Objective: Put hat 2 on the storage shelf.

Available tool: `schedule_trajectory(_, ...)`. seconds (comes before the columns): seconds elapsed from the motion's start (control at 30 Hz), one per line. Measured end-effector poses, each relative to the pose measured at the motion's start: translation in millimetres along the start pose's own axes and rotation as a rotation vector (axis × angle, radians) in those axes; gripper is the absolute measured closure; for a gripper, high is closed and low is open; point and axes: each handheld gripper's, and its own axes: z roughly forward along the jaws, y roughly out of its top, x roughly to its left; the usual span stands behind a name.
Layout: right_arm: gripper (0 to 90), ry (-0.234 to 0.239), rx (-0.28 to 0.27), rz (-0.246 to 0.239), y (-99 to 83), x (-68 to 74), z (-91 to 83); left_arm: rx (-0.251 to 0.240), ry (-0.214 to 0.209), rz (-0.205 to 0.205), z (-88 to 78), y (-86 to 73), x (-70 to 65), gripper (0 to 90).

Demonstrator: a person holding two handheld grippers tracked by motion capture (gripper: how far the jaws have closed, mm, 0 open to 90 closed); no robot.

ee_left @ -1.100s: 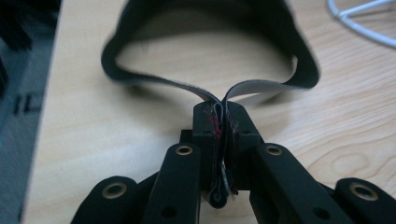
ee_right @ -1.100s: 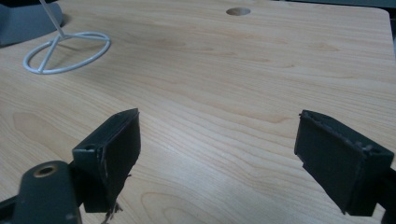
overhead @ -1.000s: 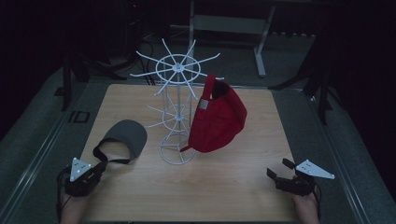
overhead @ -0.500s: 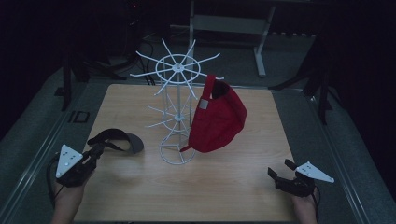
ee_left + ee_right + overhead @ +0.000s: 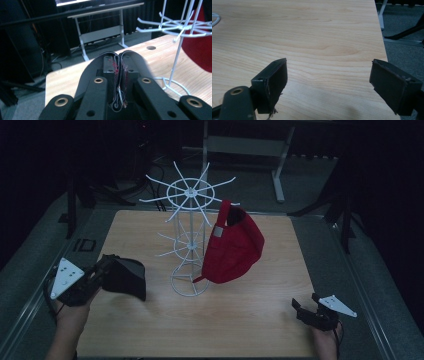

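Note:
A dark grey cap [image 5: 125,277] hangs off the table at the left, held by its edge in my left gripper [image 5: 105,267]. In the left gripper view the jaws [image 5: 119,62] are shut tight on a folded strip of the cap [image 5: 87,72], which curves around them. A red cap [image 5: 232,247] hangs from an arm of the white wire rack [image 5: 190,195] at the table's middle. Low over the front right corner, my right gripper [image 5: 300,310] is open; between its jaws [image 5: 328,75] there is just bare wood.
The wooden table [image 5: 260,320] has bare room in front of the rack's ring base [image 5: 190,287]. The rack's spokes [image 5: 175,25] and the red cap [image 5: 200,50] stand to the right of my left gripper. A white desk frame [image 5: 240,145] stands behind the table.
My left gripper has risen and carried the dark cap up off the table; the cap now hangs from the jaws. The right gripper has stayed where it was.

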Motion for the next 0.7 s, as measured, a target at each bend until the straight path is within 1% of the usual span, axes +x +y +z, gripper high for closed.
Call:
schedule_trajectory(0.07, 14.7, 0.003, 0.001, -0.002, 0.1, 0.5, 0.2, -0.024, -0.033, 0.01, -3.6, 7.9, 1.1, 85.1)
schedule_trajectory(0.1, 14.7, 0.004, -0.001, -0.003, 0.2, 0.6, -0.1, -0.039, -0.054, 0.018, -6.1, 11.8, 1.0, 85.0)
schedule_trajectory(0.13, 14.7, 0.005, -0.003, -0.003, 0.2, 0.5, -0.4, -0.055, -0.065, 0.033, -9.3, 15.4, 0.4, 85.0)
schedule_trajectory(0.17, 14.7, 0.009, -0.002, 0.0, 0.3, 0.4, -0.4, -0.07, -0.087, 0.04, -13.0, 18.9, 0.1, 85.0)
schedule_trajectory(0.23, 14.7, 0.013, -0.005, 0.002, 0.6, 0.4, -0.8, -0.107, -0.112, 0.054, -22.1, 25.5, -0.6, 85.0)
schedule_trajectory(0.27, 14.7, 0.012, -0.005, 0.003, 0.6, 0.5, -1.1, -0.133, -0.139, 0.056, -26.6, 28.8, -0.9, 85.0)
schedule_trajectory(0.3, 14.7, 0.015, -0.006, 0.006, 0.6, 0.6, -1.4, -0.149, -0.155, 0.062, -30.9, 32.3, -1.6, 85.0)
schedule_trajectory(0.37, 14.7, 0.018, -0.009, 0.005, 0.1, 0.8, -1.7, -0.191, -0.225, 0.068, -36.7, 40.4, -1.5, 85.0)
schedule_trajectory(0.4, 14.7, 0.02, -0.007, 0.003, 0.1, 0.8, -1.8, -0.207, -0.247, 0.072, -37.9, 45.0, -2.3, 85.0)
schedule_trajectory(0.43, 14.6, 0.023, -0.006, 0.003, 0.1, 0.8, -1.8, -0.221, -0.29, 0.076, -38.0, 49.9, -2.1, 85.0)
schedule_trajectory(0.47, 14.7, 0.024, -0.006, 0.003, 0.1, 0.8, -1.8, -0.233, -0.311, 0.085, -37.8, 54.7, -2.7, 85.0)
schedule_trajectory(0.5, 14.7, 0.028, -0.006, 0.003, 0.1, 0.8, -1.8, -0.238, -0.323, 0.101, -36.9, 59.6, -3.3, 85.0)
schedule_trajectory(0.53, 14.7, 0.032, -0.004, -0.001, 0.1, 0.7, -1.7, -0.241, -0.344, 0.107, -35.4, 64.5, -3.4, 85.0)
schedule_trajectory(0.6, 14.7, 0.035, 0.002, -0.006, -0.3, 0.8, -1.6, -0.242, -0.356, 0.119, -32.3, 73.6, -4.8, 85.0)
schedule_trajectory(0.63, 14.7, 0.038, 0.004, -0.006, -0.4, 0.9, -1.5, -0.237, -0.356, 0.131, -30.8, 78.0, -6.0, 85.0)
schedule_trajectory(0.67, 14.7, 0.04, 0.009, -0.007, -0.4, 1.0, -1.2, -0.237, -0.356, 0.131, -30.8, 78.0, -6.0, 85.0)
schedule_trajectory(0.7, 14.7, 0.038, 0.011, -0.009, -0.4, 1.2, -0.9, -0.23, -0.377, 0.147, -29.2, 88.0, -8.1, 84.9)
